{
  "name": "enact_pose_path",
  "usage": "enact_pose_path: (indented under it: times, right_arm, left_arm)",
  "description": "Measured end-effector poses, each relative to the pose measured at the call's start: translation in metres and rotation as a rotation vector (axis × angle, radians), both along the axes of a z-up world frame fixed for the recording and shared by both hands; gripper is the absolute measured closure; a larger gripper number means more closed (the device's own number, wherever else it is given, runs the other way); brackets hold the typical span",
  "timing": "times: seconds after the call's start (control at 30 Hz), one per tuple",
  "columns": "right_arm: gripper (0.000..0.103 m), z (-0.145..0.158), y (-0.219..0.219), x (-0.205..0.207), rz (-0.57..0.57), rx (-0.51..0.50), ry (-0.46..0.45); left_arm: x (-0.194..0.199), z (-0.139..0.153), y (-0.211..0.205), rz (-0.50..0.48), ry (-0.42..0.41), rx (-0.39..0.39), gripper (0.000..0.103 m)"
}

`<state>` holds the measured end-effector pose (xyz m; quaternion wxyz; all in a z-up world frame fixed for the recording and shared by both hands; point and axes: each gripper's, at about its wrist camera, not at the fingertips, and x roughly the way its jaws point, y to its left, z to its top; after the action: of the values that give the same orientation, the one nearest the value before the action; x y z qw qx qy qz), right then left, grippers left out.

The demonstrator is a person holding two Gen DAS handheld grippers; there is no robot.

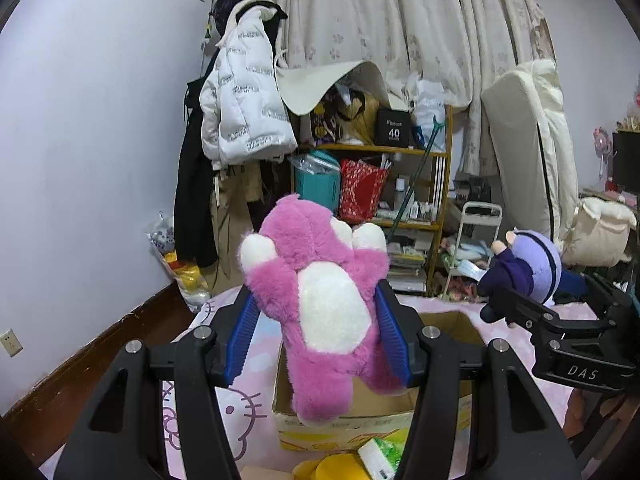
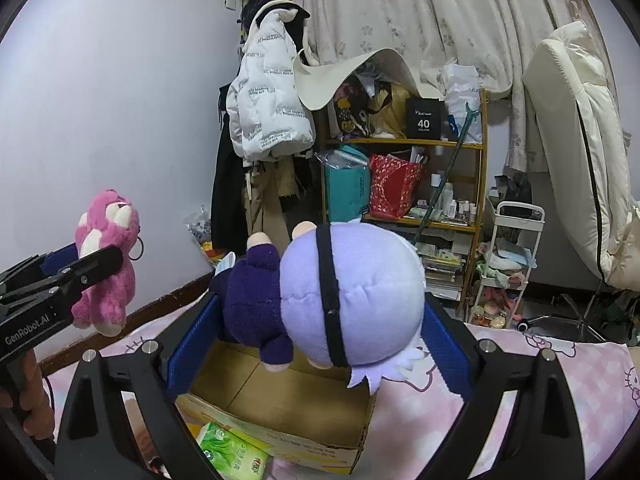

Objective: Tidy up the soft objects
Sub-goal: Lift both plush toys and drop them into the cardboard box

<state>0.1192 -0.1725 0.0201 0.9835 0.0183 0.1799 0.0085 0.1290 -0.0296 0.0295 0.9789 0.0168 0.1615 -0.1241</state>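
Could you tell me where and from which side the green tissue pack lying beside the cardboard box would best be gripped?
Probably across the green tissue pack's narrow width, coming from above: it lies flat on the bedcover against the cardboard box, so only its top and long sides seem reachable.

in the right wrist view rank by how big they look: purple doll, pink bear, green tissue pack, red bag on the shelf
1. purple doll, inflated by nearness
2. pink bear
3-4. red bag and green tissue pack look alike; the pack is partly cut off, so unranked
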Motion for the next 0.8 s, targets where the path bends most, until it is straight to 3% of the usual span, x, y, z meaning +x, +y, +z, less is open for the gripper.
enact_pose_path:
  times: [0.43,0.8]
  right_arm:
    - [0.003,-0.038,-0.009,0.027,0.028,0.024,0.077]
    - [0.003,-0.052,-0.005,0.033,0.064,0.021,0.118]
  left_arm:
    - [0.021,-0.037,-0.009,-0.005,0.132,0.037,0.047]
    - [0.033,-0.051,-0.007,-0.028,0.199,0.008,0.045]
